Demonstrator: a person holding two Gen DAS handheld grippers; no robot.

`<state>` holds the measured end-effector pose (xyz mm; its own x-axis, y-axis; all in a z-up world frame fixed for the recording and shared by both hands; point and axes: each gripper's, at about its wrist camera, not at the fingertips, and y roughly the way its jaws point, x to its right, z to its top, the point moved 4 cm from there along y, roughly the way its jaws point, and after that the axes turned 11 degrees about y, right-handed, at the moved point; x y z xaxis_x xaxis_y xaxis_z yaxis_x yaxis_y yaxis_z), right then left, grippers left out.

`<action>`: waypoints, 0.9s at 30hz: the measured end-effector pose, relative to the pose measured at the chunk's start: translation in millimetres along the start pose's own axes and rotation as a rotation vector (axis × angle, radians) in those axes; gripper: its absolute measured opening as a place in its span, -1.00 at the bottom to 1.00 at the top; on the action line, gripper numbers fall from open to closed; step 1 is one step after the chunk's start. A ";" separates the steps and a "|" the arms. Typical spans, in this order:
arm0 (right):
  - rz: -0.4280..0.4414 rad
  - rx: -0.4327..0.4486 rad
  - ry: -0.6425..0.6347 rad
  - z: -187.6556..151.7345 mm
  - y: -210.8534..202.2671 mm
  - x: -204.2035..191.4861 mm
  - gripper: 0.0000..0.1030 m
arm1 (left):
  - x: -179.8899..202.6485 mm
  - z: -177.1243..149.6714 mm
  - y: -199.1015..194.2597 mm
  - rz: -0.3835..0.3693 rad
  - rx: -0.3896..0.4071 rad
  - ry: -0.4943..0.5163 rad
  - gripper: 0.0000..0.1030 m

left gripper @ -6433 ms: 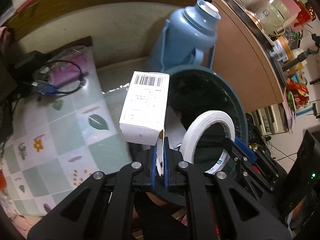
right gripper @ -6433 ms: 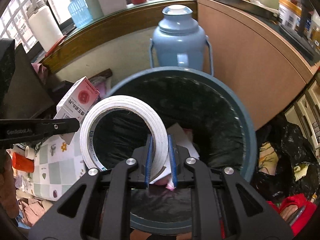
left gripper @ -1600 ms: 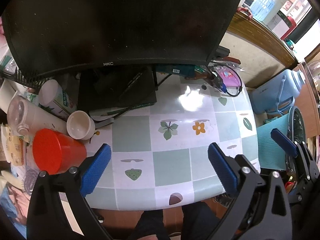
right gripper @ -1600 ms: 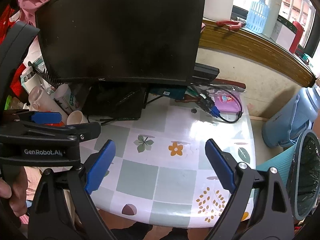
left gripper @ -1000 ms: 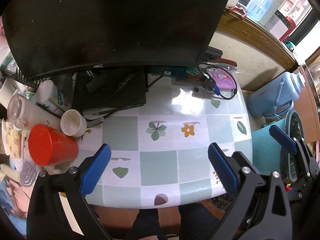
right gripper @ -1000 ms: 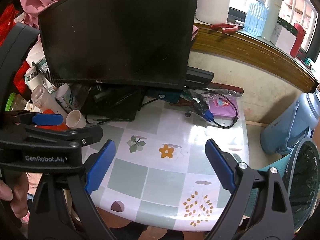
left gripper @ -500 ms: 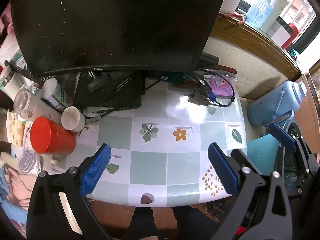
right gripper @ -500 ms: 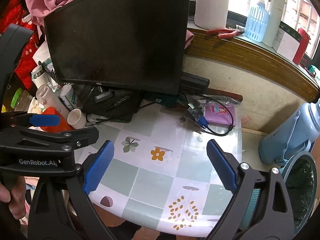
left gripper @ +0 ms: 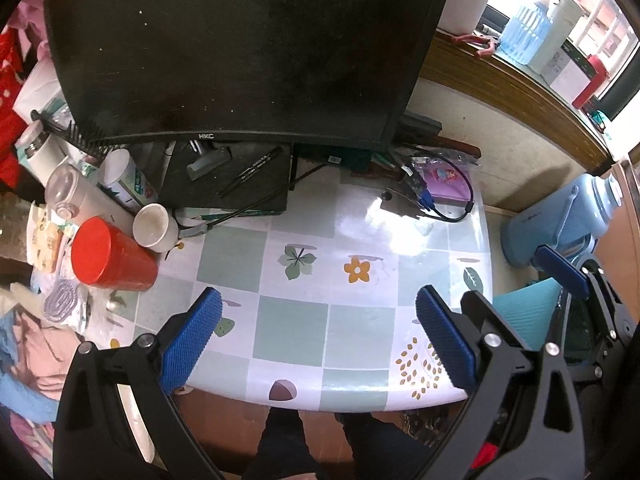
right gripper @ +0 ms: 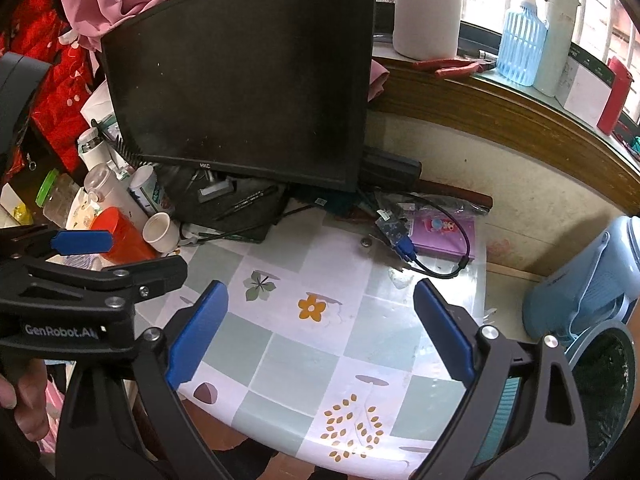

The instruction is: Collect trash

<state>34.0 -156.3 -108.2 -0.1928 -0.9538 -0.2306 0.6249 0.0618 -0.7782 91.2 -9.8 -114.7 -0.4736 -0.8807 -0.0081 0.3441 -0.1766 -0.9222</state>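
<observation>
My left gripper (left gripper: 318, 336) hangs wide open and empty above the front of the table (left gripper: 294, 322), which has a checked floral cloth. My right gripper (right gripper: 320, 332) is also wide open and empty, over the table's front right part. The trash bin (right gripper: 610, 372), teal with a black liner, stands on the floor to the right of the table. In the left wrist view only its teal side (left gripper: 526, 306) shows behind the right gripper's fingers (left gripper: 560, 270). The left gripper's blue pad (right gripper: 82, 240) shows at the left edge of the right wrist view, with a hand under it.
A black monitor (left gripper: 240, 48) fills the back of the table. A red cup (left gripper: 110, 256), a small white cup (left gripper: 154, 226) and bottles crowd the left edge. A purple pack (right gripper: 444, 232) with a cable lies at the back right. A blue thermos jug (right gripper: 592, 280) stands by the bin.
Earlier my left gripper held a white box and my right a tape roll over the bin; both are now open and empty. Over the last second both drew back from the table.
</observation>
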 end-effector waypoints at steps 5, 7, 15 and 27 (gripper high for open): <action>0.022 -0.007 -0.008 -2.6 -1.3 6.0 0.81 | 5.1 -5.0 -3.6 0.022 -0.001 -0.023 0.84; 0.030 -0.011 -0.013 -3.8 -1.9 8.0 0.81 | 6.8 -6.9 -4.7 0.027 -0.001 -0.033 0.84; 0.054 -0.025 -0.032 -10.3 -4.6 21.7 0.81 | 17.6 -16.5 -7.3 0.049 -0.006 -0.074 0.84; 0.086 -0.033 -0.065 -14.3 -9.6 35.9 0.81 | 31.5 -26.3 -12.8 0.083 0.002 -0.128 0.84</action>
<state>10.2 -186.9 -117.4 -0.0890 -0.9616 -0.2597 0.6118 0.1529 -0.7761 50.6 -23.8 -113.3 -0.3364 -0.9411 -0.0352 0.3794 -0.1012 -0.9197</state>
